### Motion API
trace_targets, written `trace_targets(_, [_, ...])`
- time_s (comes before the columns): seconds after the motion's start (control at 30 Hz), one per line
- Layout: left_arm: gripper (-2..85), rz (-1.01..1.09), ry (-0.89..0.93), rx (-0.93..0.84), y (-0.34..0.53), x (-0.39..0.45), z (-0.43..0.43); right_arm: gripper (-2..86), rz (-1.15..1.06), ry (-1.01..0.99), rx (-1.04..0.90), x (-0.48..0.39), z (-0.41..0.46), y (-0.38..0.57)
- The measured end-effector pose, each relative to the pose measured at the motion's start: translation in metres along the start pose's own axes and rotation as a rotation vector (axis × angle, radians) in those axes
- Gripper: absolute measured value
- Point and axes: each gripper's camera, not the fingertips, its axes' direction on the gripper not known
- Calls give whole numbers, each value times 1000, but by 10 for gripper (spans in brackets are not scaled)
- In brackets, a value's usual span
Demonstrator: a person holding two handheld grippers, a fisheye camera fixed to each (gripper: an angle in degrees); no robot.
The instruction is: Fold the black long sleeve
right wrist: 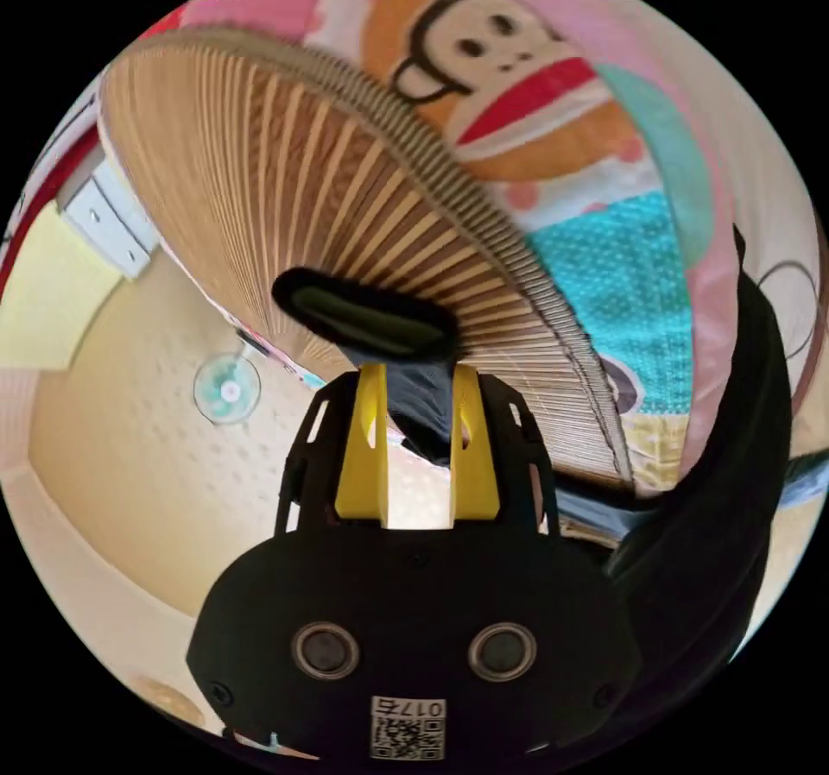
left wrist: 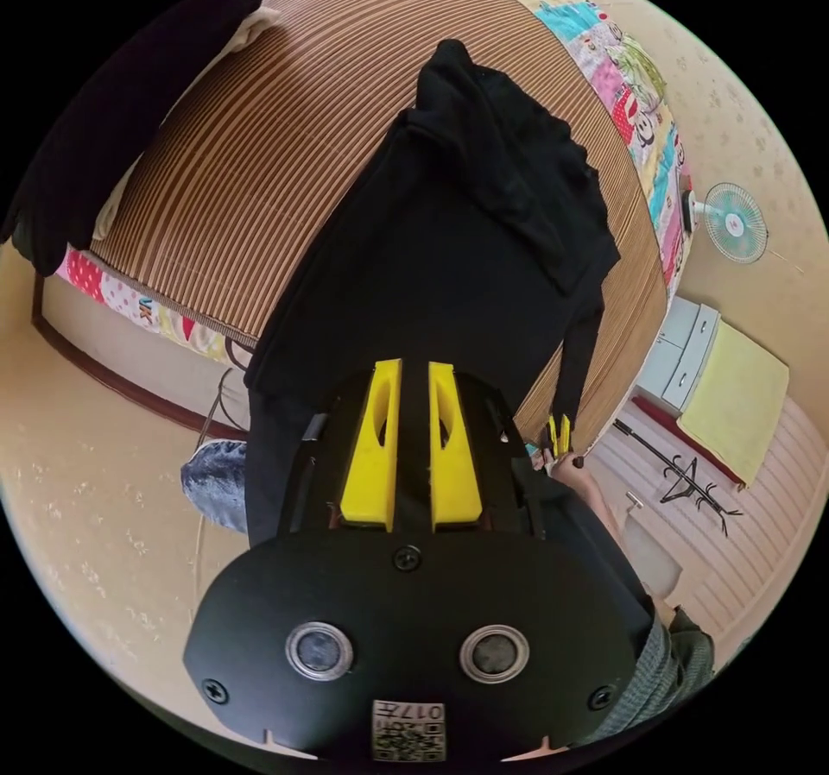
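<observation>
Lying on one mat [left wrist: 285, 136], one black long sleeve [left wrist: 432, 257]

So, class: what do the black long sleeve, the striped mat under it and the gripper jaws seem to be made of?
Black long sleeve: soft matte knit, apparently; it drapes and creases.
Striped mat: looks like bamboo or reed slats; thin parallel brown strips.
Left gripper and right gripper jaws: likely yellow plastic, smooth and rigid.

A bed [left wrist: 285, 162] with a striped bamboo mat stood on the beige floor [left wrist: 104, 499], near a small fan [left wrist: 735, 223] and a grey cabinet [left wrist: 686, 352].
</observation>
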Motion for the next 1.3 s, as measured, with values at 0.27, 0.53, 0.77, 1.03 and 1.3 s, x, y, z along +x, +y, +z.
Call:
trace_targets(0.27, [61,59,126,14,-14,-21,9,29,-856,-186,-252,-176,-2,36])
trace_targets(0.53, [77,222,77,-131,-65,27,69,32,-486,181,-88,-134,-7,-25])
trace_targets(0.77, [86,474,112,-186,-126,162,116,42,-416,52,-68,-89,-18,-25])
trace_targets(1.03, [106,532,-119,-15,-210,247,159,63,-483,-30,-55,-83,-44,-44])
trace_targets(1.3, [50,516,-295,23,-228,245,181,73,-510,-154,-116,-73,-44,-68])
